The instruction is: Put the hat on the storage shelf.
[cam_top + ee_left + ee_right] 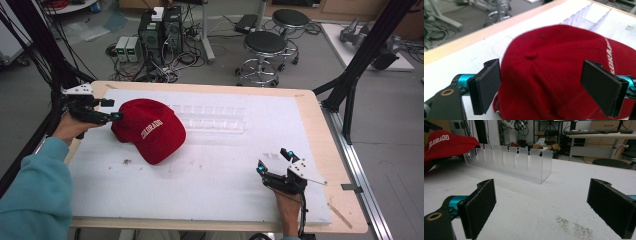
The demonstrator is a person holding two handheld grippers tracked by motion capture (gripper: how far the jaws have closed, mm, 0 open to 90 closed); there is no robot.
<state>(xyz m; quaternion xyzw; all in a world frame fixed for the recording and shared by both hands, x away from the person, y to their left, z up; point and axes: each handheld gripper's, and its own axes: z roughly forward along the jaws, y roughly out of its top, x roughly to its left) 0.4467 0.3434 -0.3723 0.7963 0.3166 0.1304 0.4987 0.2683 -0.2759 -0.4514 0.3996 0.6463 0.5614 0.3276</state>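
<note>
At the lower right of the high view, nearest me, my right claw (274, 159) rests over the white sheet of the desk (320, 125) with its jaws spread wide and nothing between them. Up at the left of the frame my left claw (113, 110) sits at the back edge of the red cap (150, 130), jaws also wide apart. The cap lies crown up on the sheet at centre left, its brim pointing toward the bottom of the frame.

I judge the work has barely begun: my left claw is lined up on the cap but has not closed on it, so grasping and moving the cap are all ahead.

My left claw's view shows what the high view cannot: the black pads (486, 87) straddle the crown, button in the middle, the left pad just beside the fabric; whether it touches I cannot tell. My right claw's view looks low across the desk and shows the clear slotted rack (511, 162) standing upright, with the cap's brim just beside its far left end, and dark crumbs (574, 226) on the sheet.
</note>
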